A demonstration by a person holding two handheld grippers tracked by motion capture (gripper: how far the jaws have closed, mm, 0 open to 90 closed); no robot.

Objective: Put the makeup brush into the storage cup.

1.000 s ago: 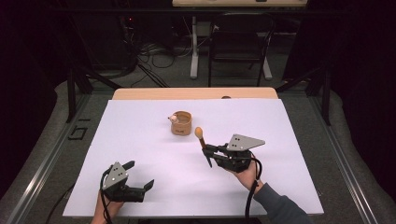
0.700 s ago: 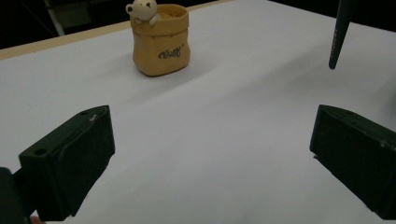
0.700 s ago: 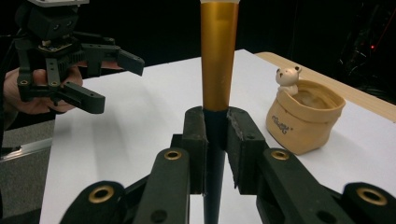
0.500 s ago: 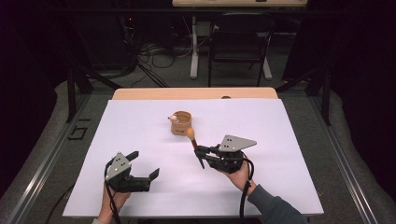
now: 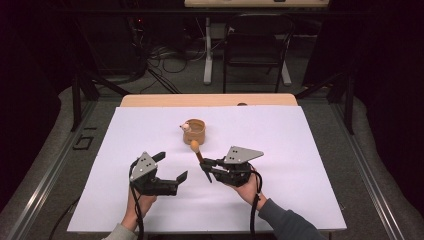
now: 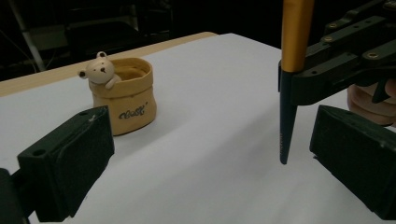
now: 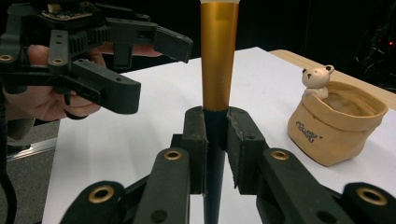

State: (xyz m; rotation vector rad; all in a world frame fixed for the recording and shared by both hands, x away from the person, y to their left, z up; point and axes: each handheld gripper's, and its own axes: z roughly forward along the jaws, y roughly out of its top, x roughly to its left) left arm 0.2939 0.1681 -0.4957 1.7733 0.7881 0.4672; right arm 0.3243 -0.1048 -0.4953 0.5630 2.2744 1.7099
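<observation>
Two tongs work here: the right tongs (image 5: pixel 207 164) are clamped on a gold-and-black pen (image 5: pixel 199 156), held nearly upright; the left tongs (image 5: pixel 171 167) gape empty beside it. Ahead sits the bear pouch (image 5: pixel 194 131). A slanted pen could tip that light pouch over.

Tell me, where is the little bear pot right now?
In the high view the bear pot sits on the white table cover near the middle, just beyond the gold-and-black pen clamped in the right gripper.

Dark room, grey floor (image 5: pixel 60 150), black chair (image 5: pixel 255 45), possibly cables (image 5: pixel 165 55) behind
</observation>
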